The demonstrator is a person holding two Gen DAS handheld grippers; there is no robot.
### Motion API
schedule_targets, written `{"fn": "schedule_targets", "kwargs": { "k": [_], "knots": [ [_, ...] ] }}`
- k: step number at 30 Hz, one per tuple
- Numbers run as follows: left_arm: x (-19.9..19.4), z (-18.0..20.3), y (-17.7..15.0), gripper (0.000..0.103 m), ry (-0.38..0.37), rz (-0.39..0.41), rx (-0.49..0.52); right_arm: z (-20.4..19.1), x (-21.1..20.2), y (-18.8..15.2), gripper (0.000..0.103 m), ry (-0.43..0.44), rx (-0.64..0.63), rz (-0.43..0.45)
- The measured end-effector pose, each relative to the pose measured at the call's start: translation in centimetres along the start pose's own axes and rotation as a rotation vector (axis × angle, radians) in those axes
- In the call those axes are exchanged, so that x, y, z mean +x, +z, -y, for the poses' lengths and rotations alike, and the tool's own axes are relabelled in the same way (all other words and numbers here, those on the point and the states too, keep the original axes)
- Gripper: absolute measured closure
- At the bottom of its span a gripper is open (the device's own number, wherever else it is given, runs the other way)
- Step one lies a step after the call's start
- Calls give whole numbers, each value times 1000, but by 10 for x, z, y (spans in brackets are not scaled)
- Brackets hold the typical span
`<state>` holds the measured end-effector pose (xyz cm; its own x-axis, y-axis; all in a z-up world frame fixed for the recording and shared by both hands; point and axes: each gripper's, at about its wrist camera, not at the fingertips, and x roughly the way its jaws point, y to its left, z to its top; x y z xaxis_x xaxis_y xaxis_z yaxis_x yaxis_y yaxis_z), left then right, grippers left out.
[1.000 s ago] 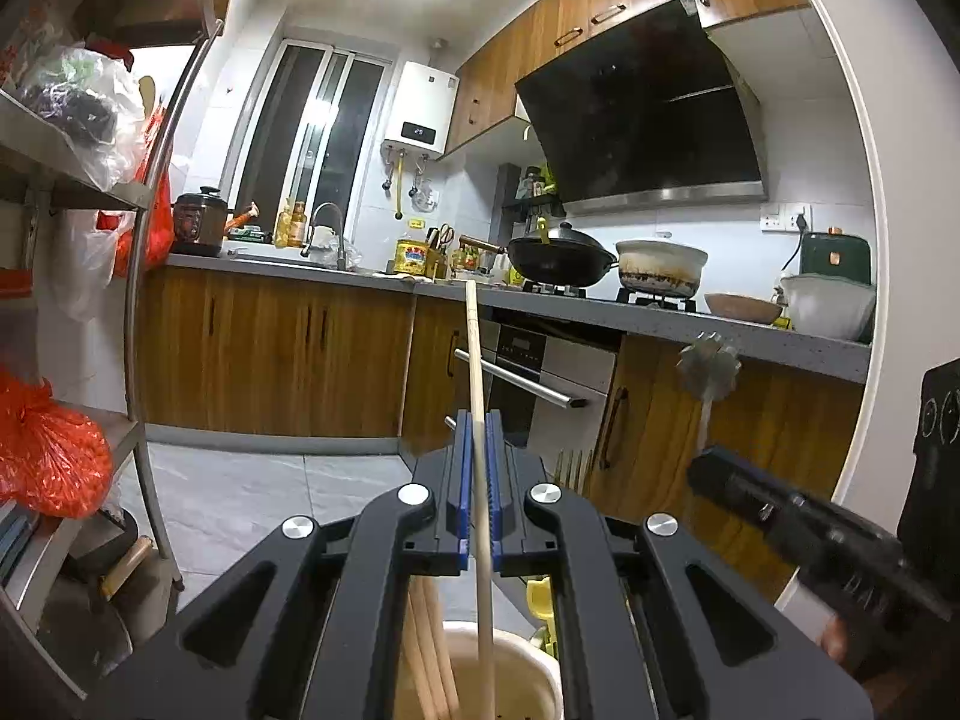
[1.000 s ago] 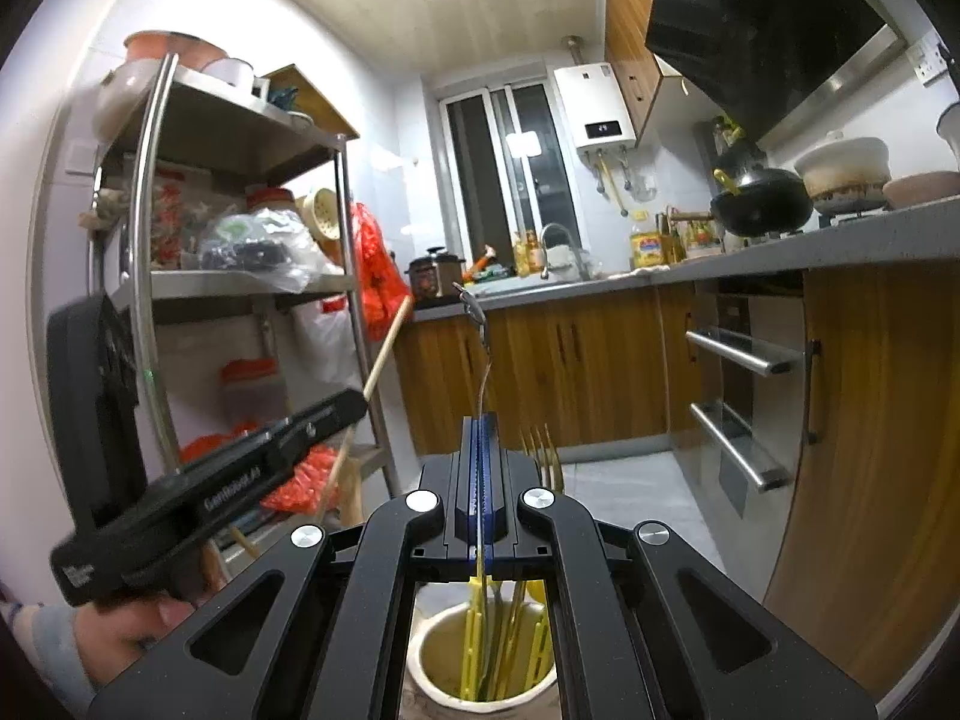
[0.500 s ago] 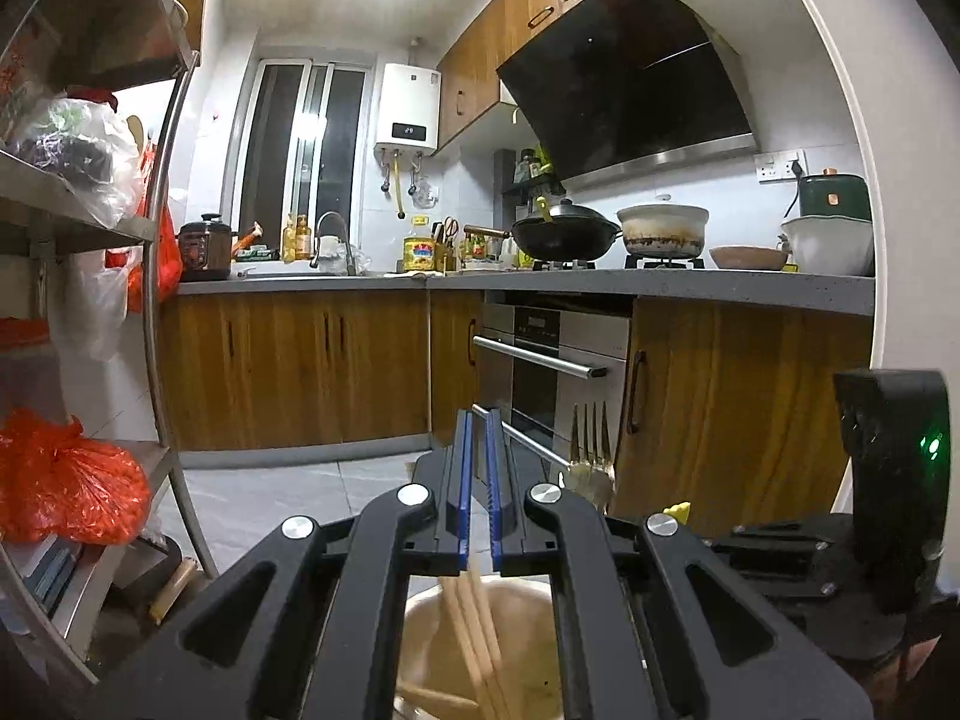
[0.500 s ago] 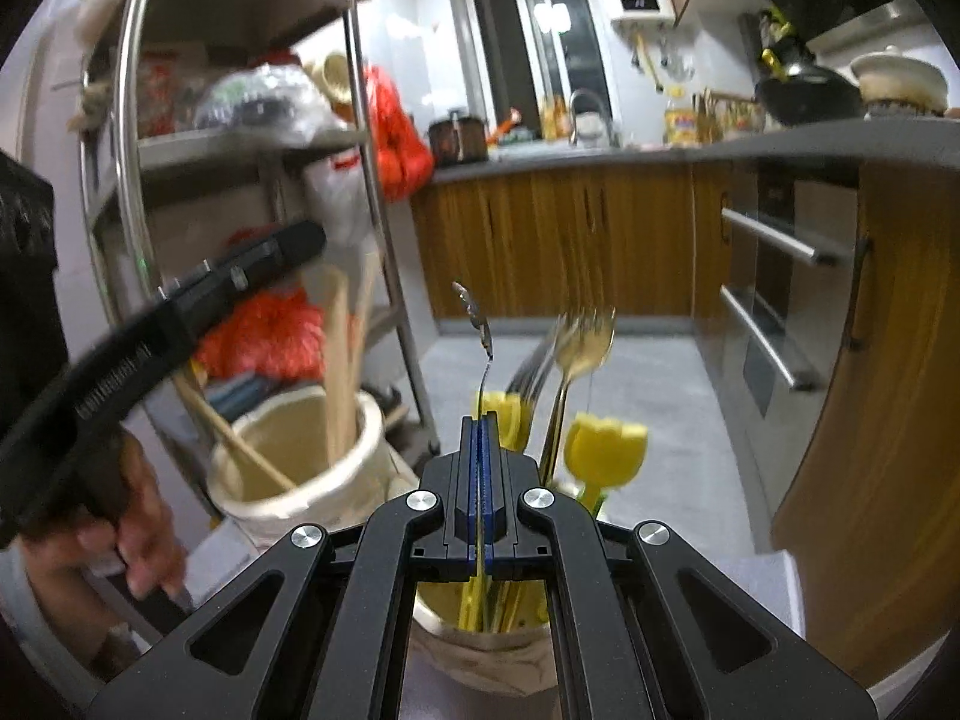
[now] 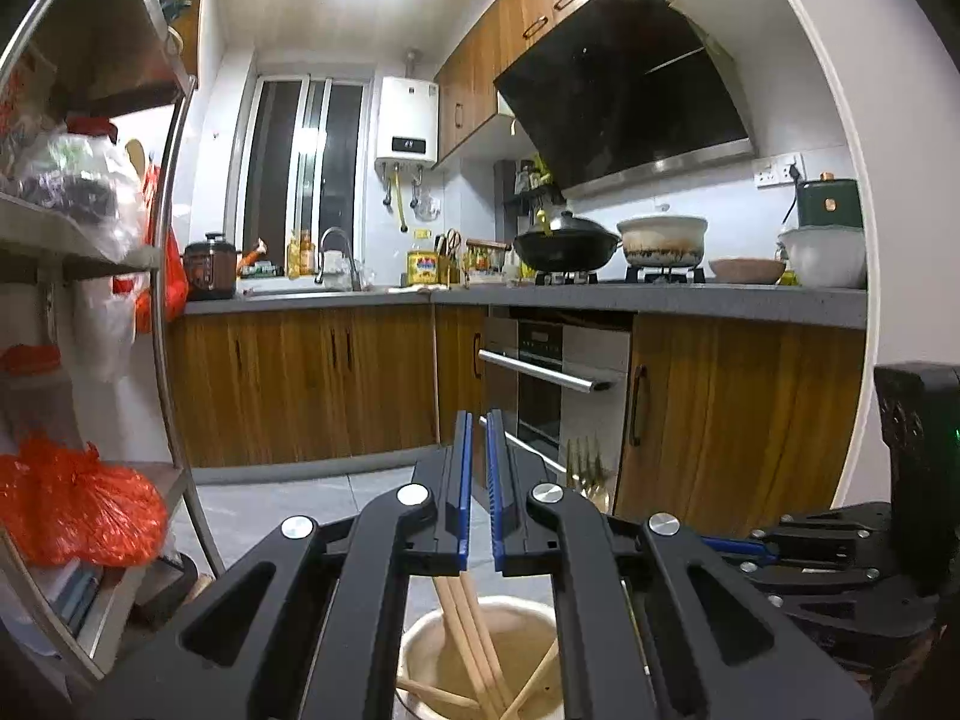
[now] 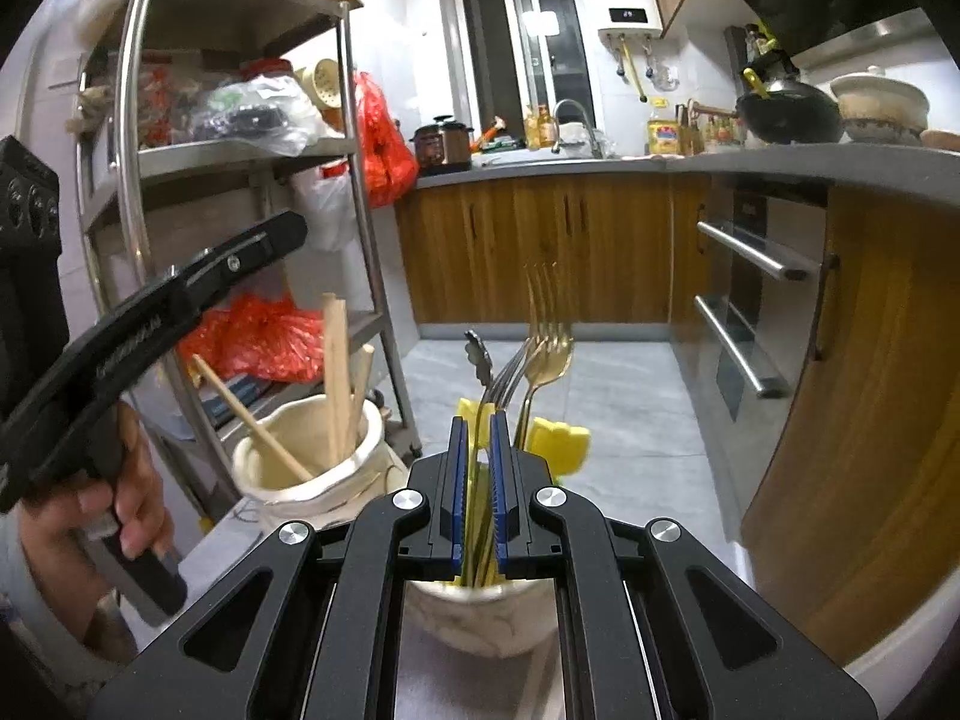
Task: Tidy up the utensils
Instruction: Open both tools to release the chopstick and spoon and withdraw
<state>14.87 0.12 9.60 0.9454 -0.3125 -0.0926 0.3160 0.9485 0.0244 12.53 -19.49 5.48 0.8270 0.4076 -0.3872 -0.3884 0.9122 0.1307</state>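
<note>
The left tongs (image 5: pixel 477 492) hang directly above the cream ceramic jar (image 5: pixel 420 654), their blue pads parted by a narrow gap with nothing between them. Inside that jar the wooden chopsticks (image 5: pixel 465 618) lean in a loose bundle, a few crossing at the bottom.

From the right wrist view, the same cream jar (image 6: pixel 282 480) stands on the table (image 6: pixel 228 546), just to the left of the white marbled utensil cup (image 6: pixel 480 615), and its chopsticks (image 6: pixel 336 372) rise above the rim, one slanting far out to the left. The person's left hand (image 6: pixel 102 498) grips the handle of the left tongs (image 6: pixel 264 237), which reach over the jar.

The right tongs (image 6: pixel 477 480) sit above the marbled cup with a narrow opening; a thin metal handle passes through the gap, but whether the pads touch it cannot be told. In the cup stand a gold fork (image 6: pixel 549 354), a silver fork (image 6: pixel 510 372), a dark-ended spoon (image 6: pixel 478 354) and yellow-handled pieces (image 6: pixel 561 444). Behind the jar rises the metal storage rack (image 6: pixel 138 180) with an orange plastic bag (image 6: pixel 264 336) on its low shelf.
</note>
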Motion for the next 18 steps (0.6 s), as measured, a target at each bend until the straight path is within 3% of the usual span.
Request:
{"fn": "schedule_targets", "kwargs": {
  "k": [8,16,18],
  "knots": [
    [-45,10,-1,98,-12,-28,-1,-6,-37,-13,95,-19,-20,16],
    [-85,11,-57,98,21,-188,-56,-11,-53,-41,95,-47,-53,26],
    [-87,8,-74,93,31,-228,-79,-11,-53,-47,94,-64,-66,27]
  ]
}}
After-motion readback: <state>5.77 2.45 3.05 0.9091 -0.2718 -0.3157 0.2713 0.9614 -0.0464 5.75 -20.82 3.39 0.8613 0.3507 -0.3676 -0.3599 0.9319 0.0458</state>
